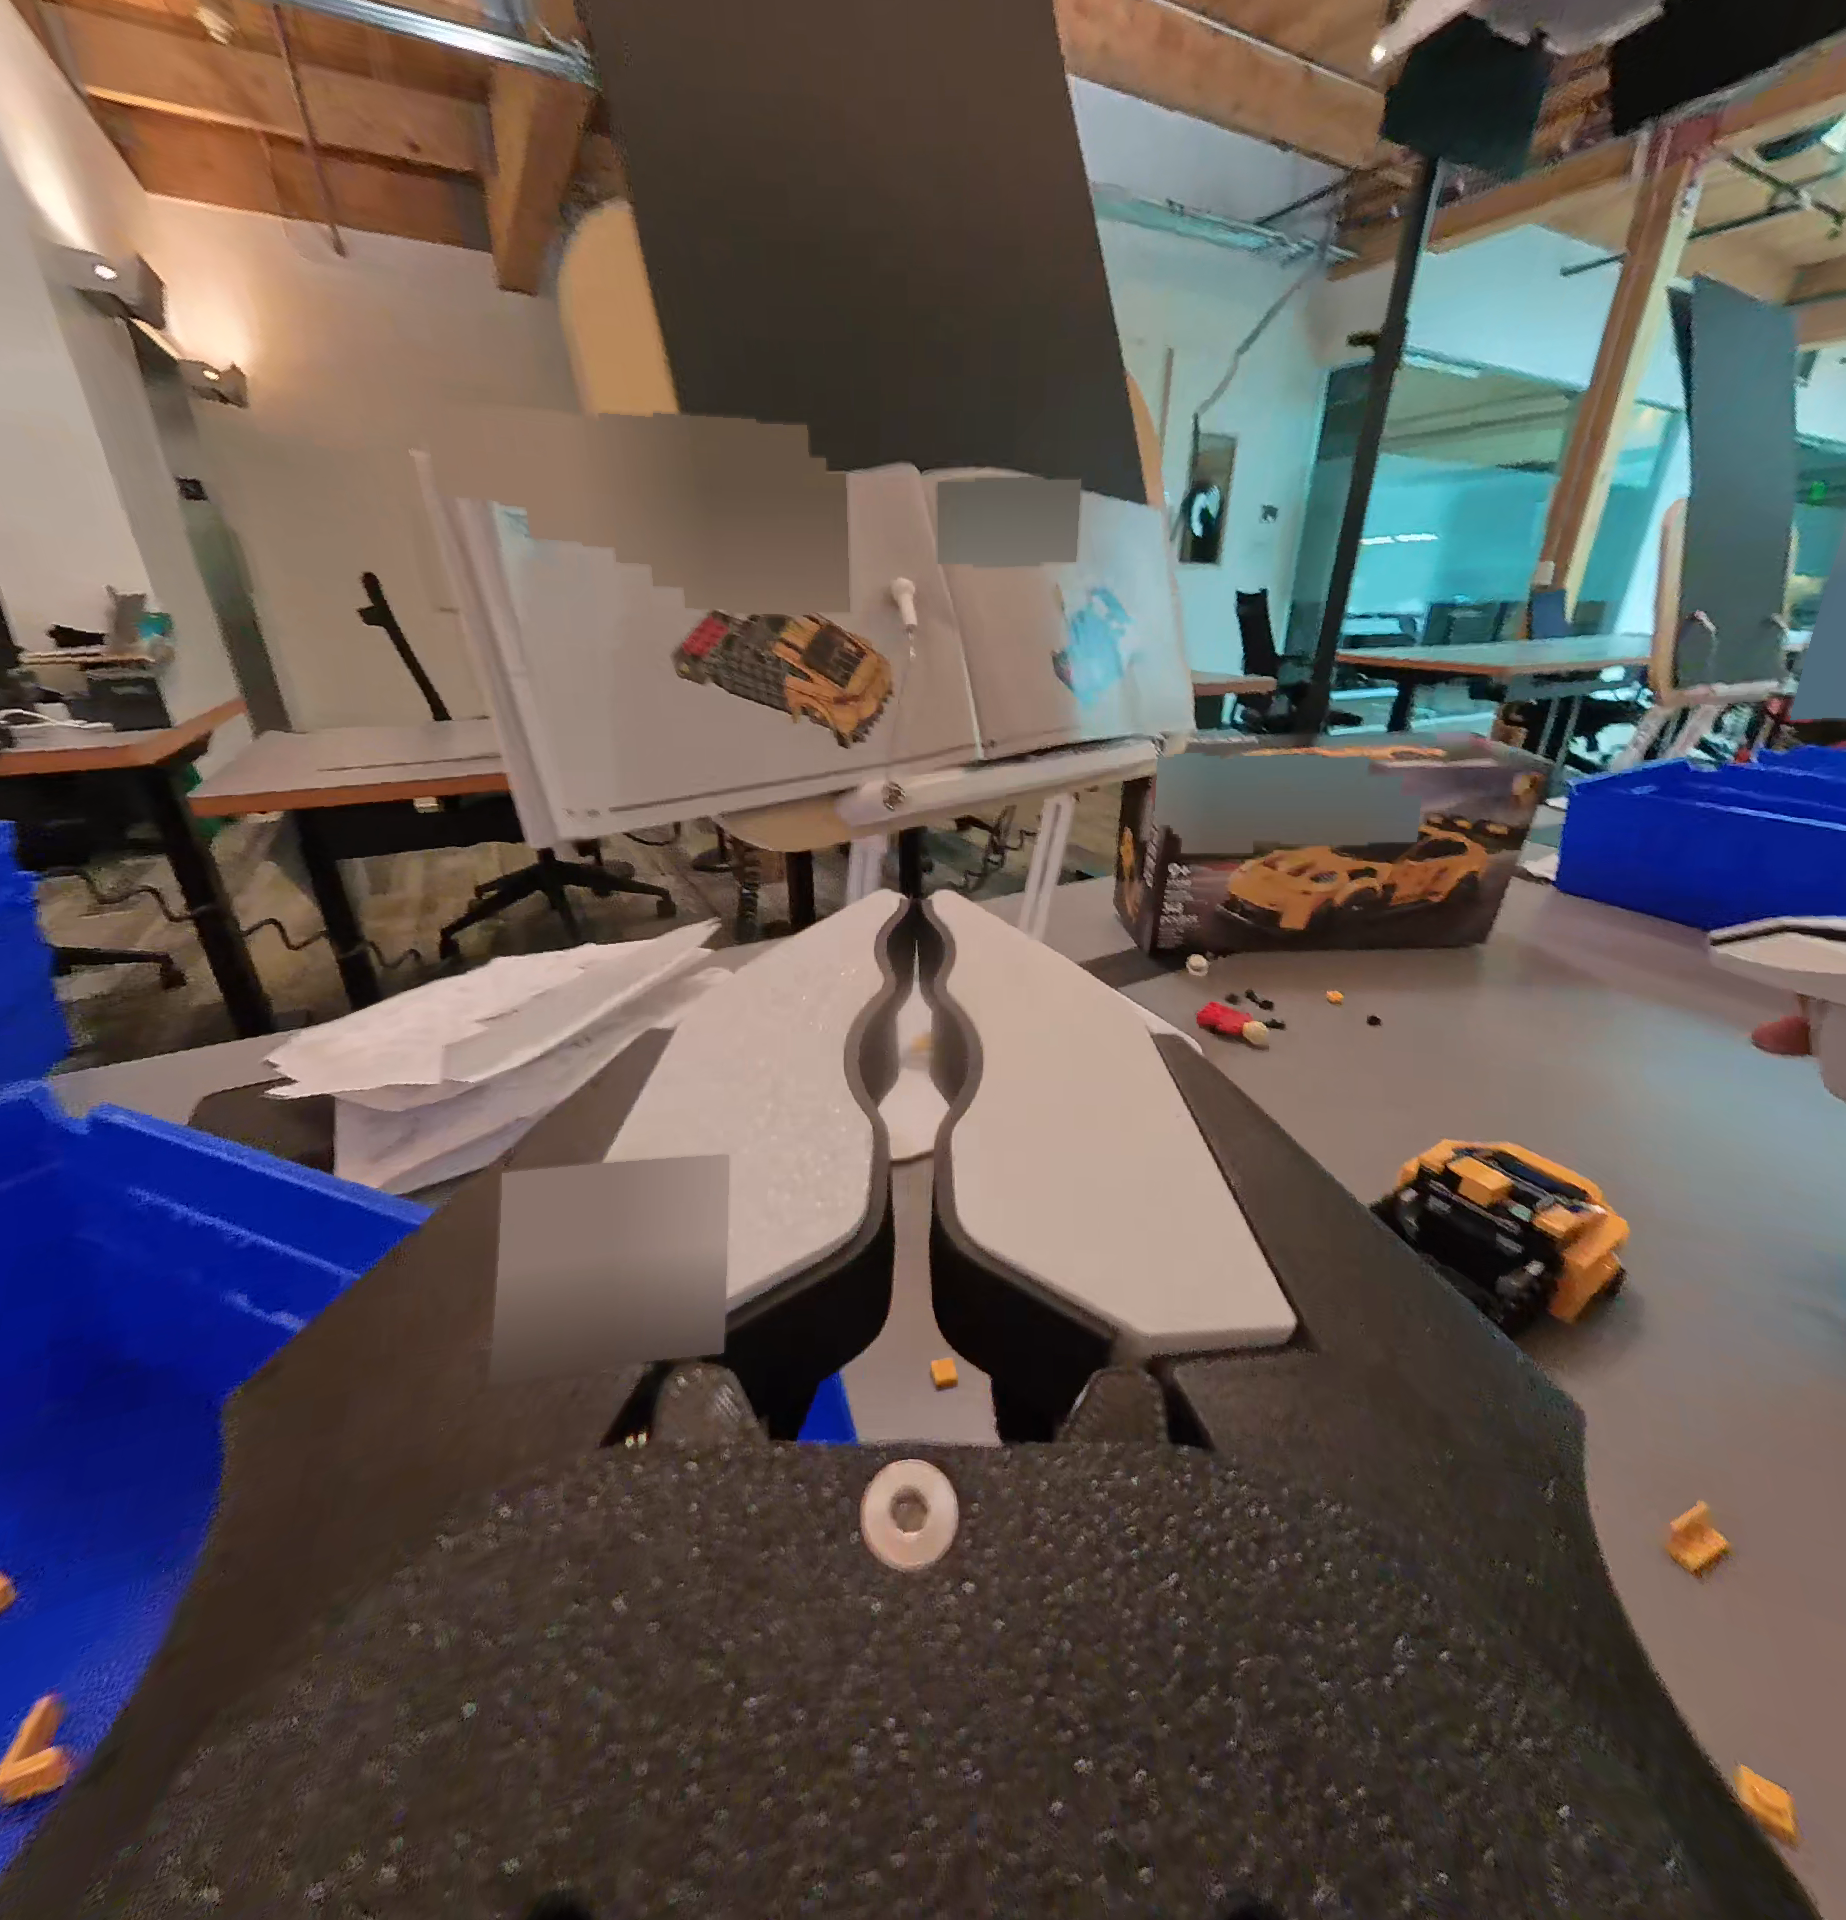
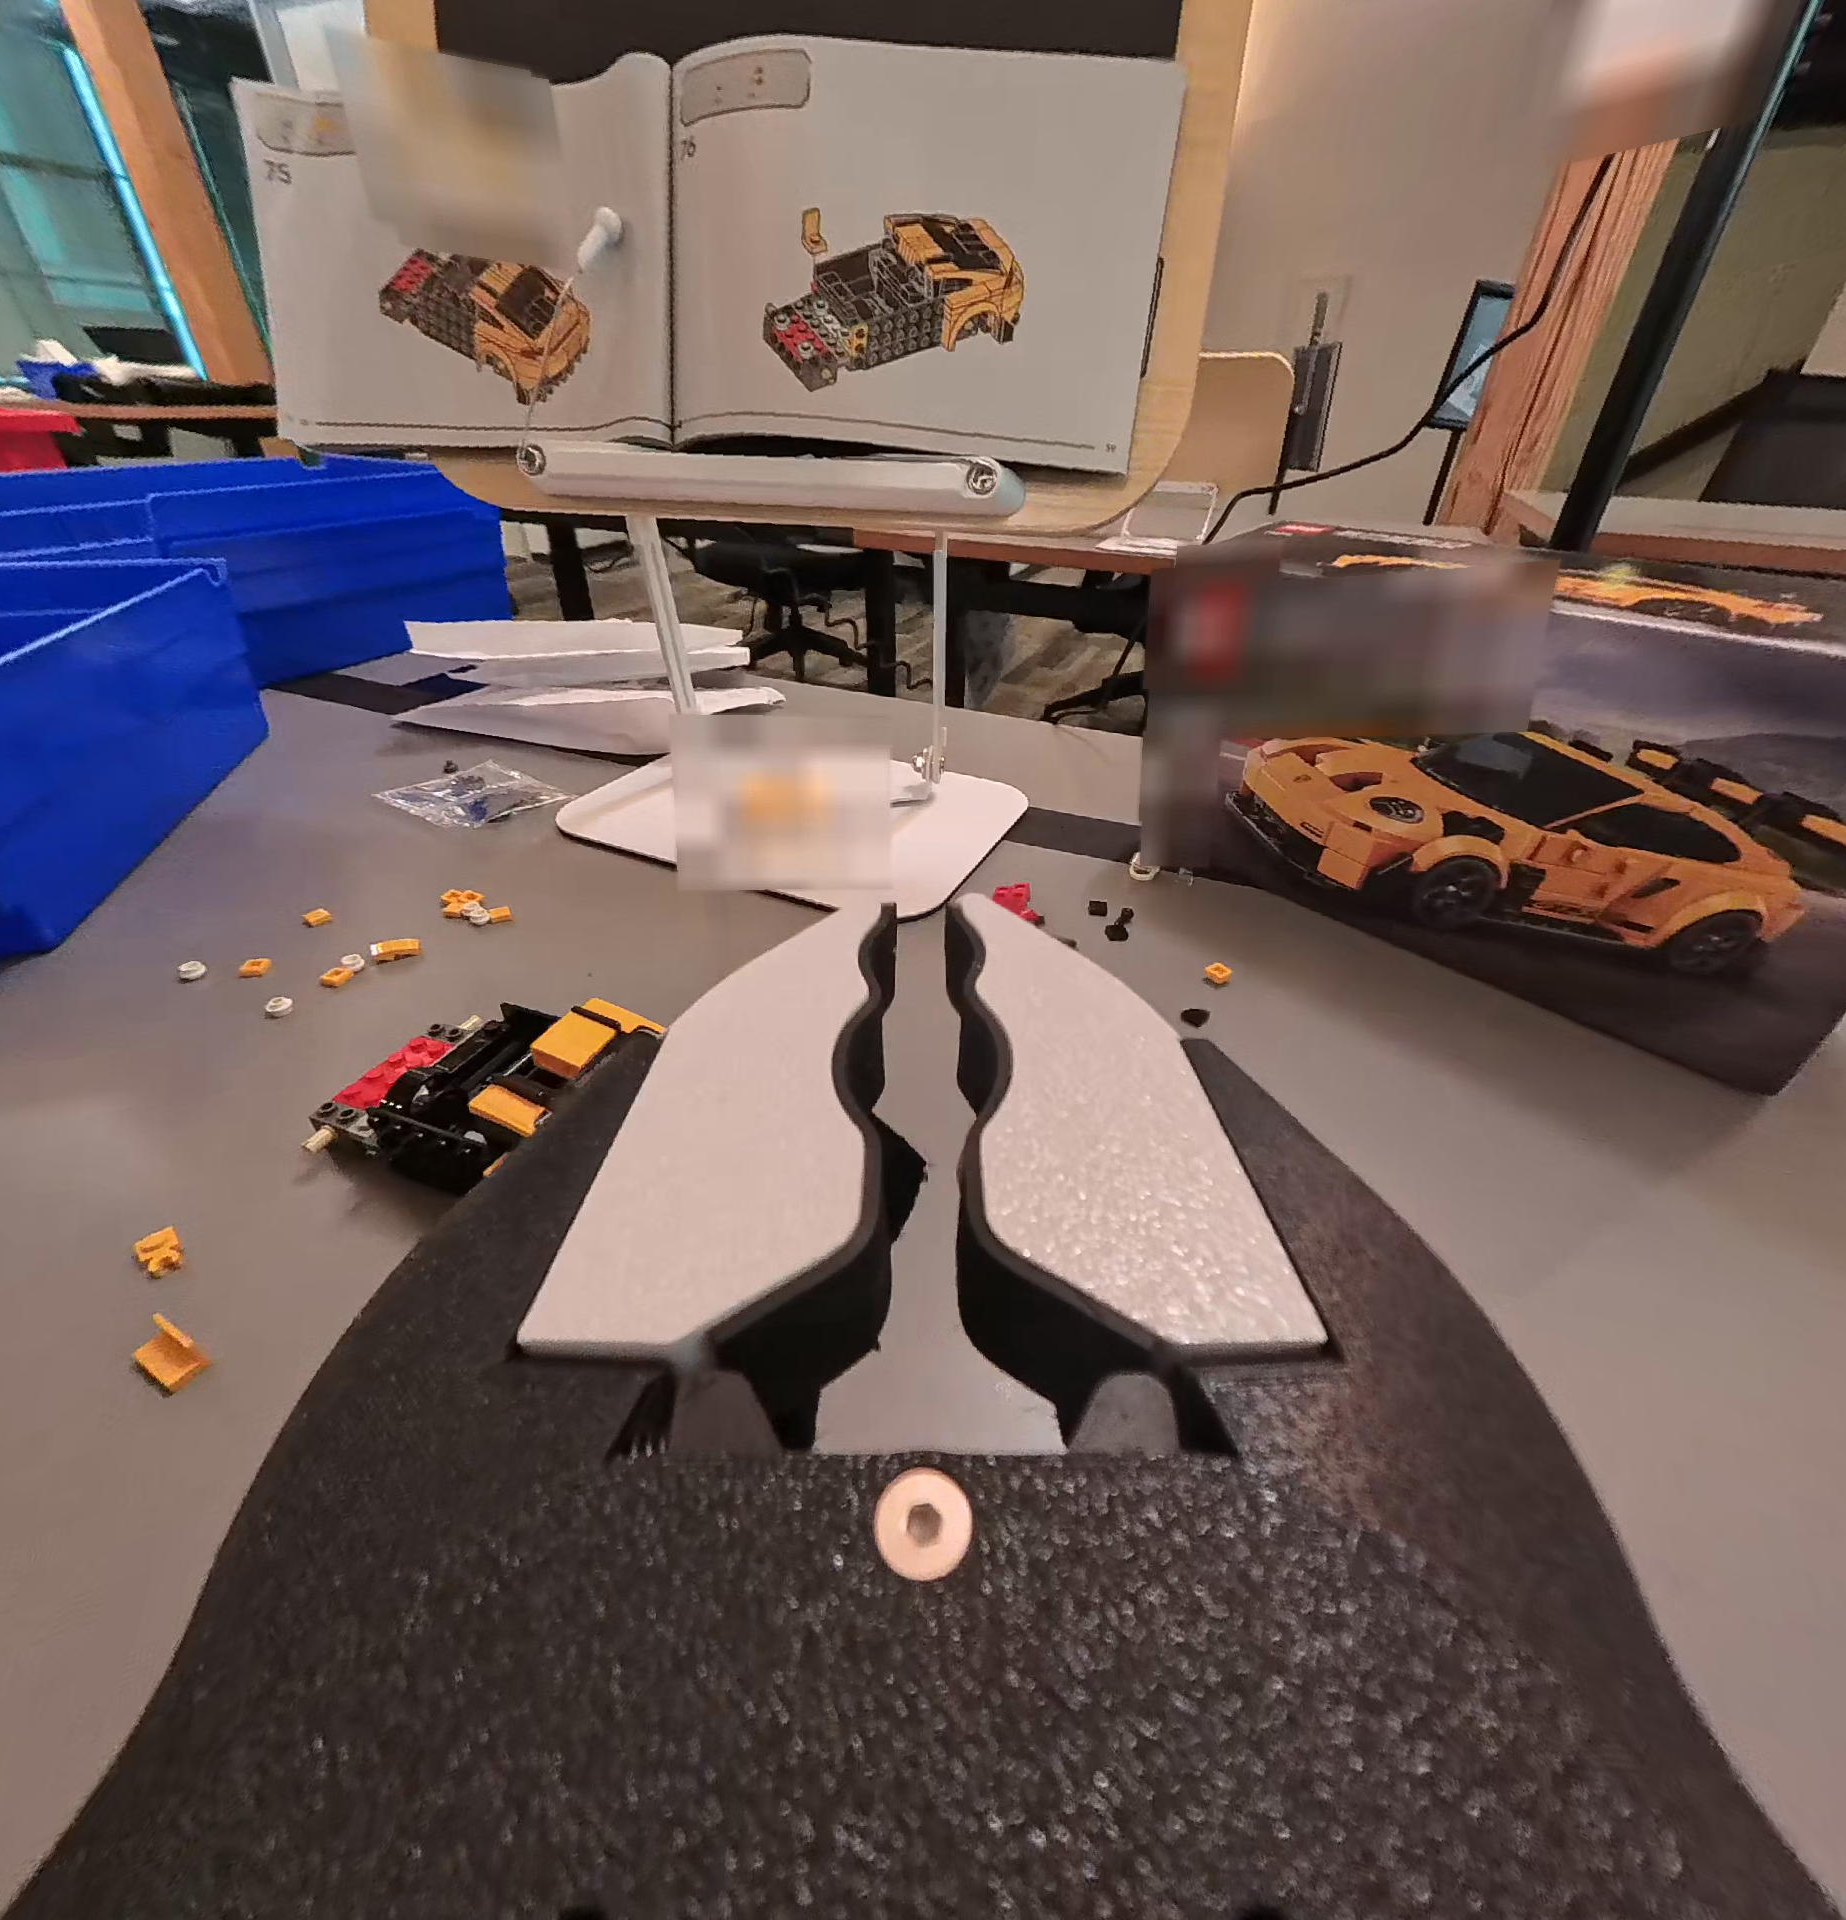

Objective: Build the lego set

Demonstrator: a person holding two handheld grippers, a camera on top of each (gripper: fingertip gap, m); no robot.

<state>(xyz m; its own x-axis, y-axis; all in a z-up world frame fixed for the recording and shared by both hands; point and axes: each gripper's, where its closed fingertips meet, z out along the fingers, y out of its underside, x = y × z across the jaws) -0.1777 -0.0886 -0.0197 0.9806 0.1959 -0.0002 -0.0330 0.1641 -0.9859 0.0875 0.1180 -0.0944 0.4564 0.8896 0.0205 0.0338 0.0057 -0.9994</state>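
left wrist view: the left gripper (image 1: 914,920) has its fingers (image 1: 784,1091) closed tip to tip, gripping nothing, above the grey bench (image 1: 1521,1091); the partly built lego car (image 1: 1501,1236) lies on the bench well to the right of the fingers, with a small yellow piece (image 1: 943,1372) on the bench below the finger bases and the set box (image 1: 1324,862) beyond to the right. right wrist view: the right gripper (image 2: 919,914) has its fingers (image 2: 1095,1132) slightly parted and empty, the lego car (image 2: 483,1091) lies just left of the left finger, loose yellow pieces (image 2: 358,961) lie farther left, and the open instruction booklet (image 2: 898,260) stands on its stand straight ahead.
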